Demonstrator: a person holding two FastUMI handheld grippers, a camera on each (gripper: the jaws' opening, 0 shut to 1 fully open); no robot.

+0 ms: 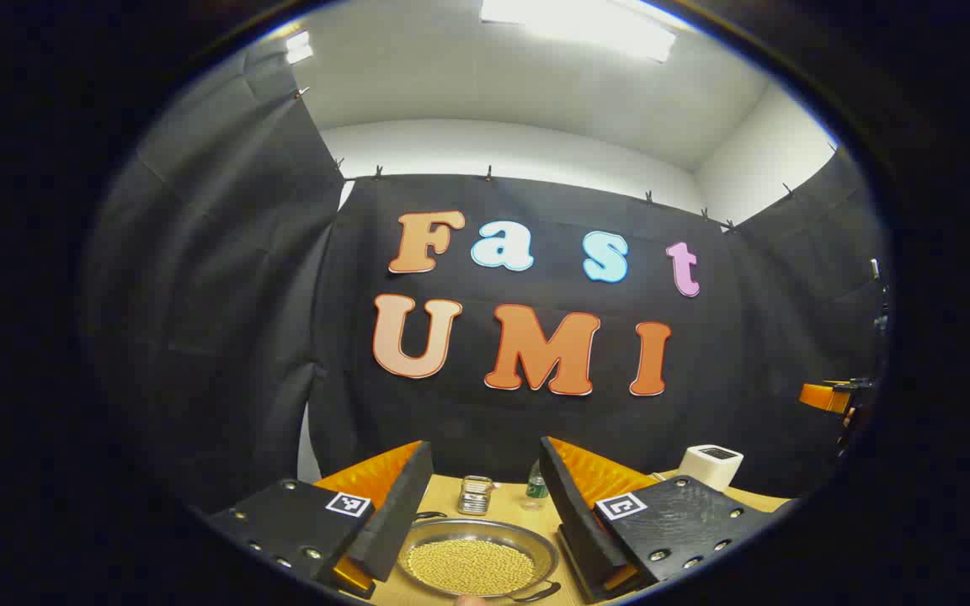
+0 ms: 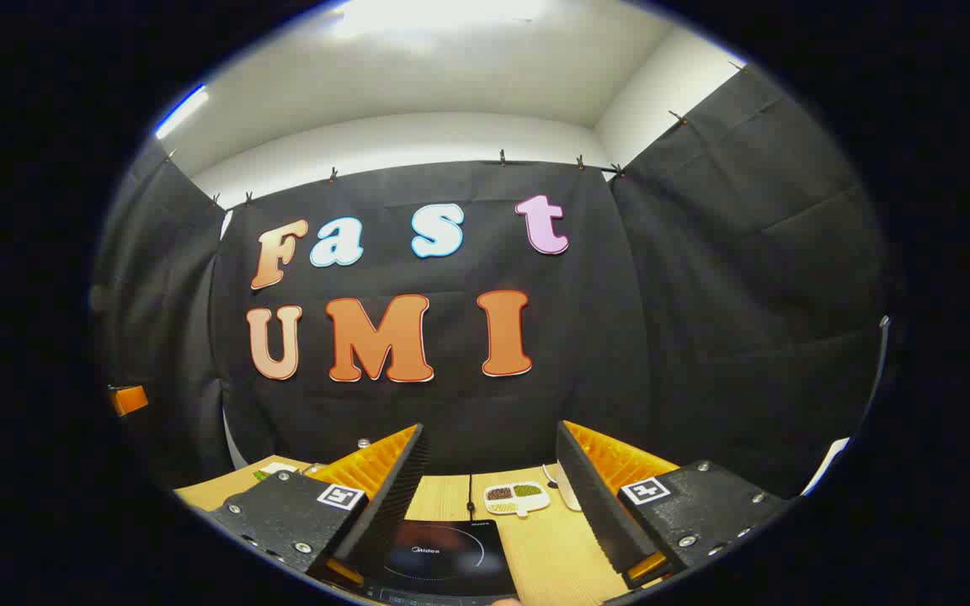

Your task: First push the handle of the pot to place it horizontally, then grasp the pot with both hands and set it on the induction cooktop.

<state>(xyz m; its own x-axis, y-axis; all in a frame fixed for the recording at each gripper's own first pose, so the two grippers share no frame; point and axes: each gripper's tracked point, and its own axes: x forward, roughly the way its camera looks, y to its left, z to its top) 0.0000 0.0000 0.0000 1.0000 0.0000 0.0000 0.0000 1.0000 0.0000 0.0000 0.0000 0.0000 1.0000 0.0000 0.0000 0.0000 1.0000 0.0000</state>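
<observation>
In the left gripper view, the left hand-held gripper (image 1: 485, 505) hangs above the wooden table (image 1: 510, 498) with its two foam-faced fingers spread wide and nothing between them. The pot (image 1: 477, 557), a shallow metal pan filled with small yellow grains, sits on the table straight ahead at 6 o'clock in the view, framed by the gap between the fingers. One dark handle (image 1: 535, 593) of the pot shows at its near rim toward 5 o'clock; another sticks out at the far rim toward 11 o'clock. Just beyond the pot, at 12 o'clock from it, stands a small metal cup (image 1: 475, 494), and a clear bottle (image 1: 536, 488) is beside it to the right. A white box-shaped device (image 1: 711, 465) rests farther off toward 2 o'clock from the pot.

In the right gripper view, the right hand-held gripper (image 2: 489, 497) is likewise released, fingers apart and empty. The black induction cooktop (image 2: 443, 560) lies on the table at 6 o'clock, between the fingers and below them. Past it, toward 1 o'clock, is a white divided dish (image 2: 517, 497) holding brown, green and pale grains.
</observation>
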